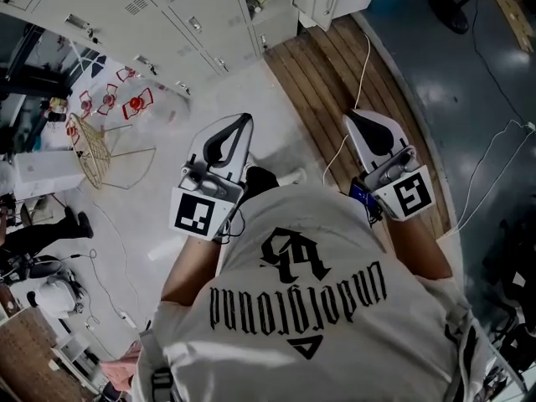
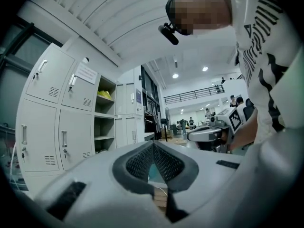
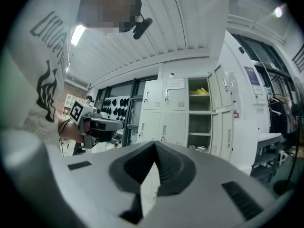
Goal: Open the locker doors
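Standing on a pale floor (image 1: 243, 90) beside a strip of wooden planking (image 1: 335, 78), a person in a white T-shirt (image 1: 318, 308) with black lettering holds a two-jaw gripper in each hand. Both are held out in front of the body and point the same way.

The left gripper (image 1: 244, 121) is white with black padded jaws. From its own view the jaws are closed, tips touching, with nothing held between them. The right gripper (image 1: 353, 115) looks the same: its jaws are fully closed and empty. Each gripper carries a cube with a black-and-white square marker (image 1: 201, 213) close to the hand.

The bank of pale grey lockers (image 1: 142, 7) stands ahead of the person, along the top of the head view. It is well apart from both grippers, and neither touches it.

In the left gripper view, the shut doors (image 2: 45, 127) sit in two rows, each with an upright handle and a small vent. Just beside them is an open column (image 3: 199, 122) of compartments showing bare shelves. Something yellow (image 3: 200, 91) lies on its top shelf; what it is cannot be made out. More shut doors continue on the far side of that column.

A thin white cable (image 1: 366, 61) trails across the planking near the right gripper. To the person's left, a gold wire frame (image 1: 94, 151) lies on the floor, well apart from the grippers.
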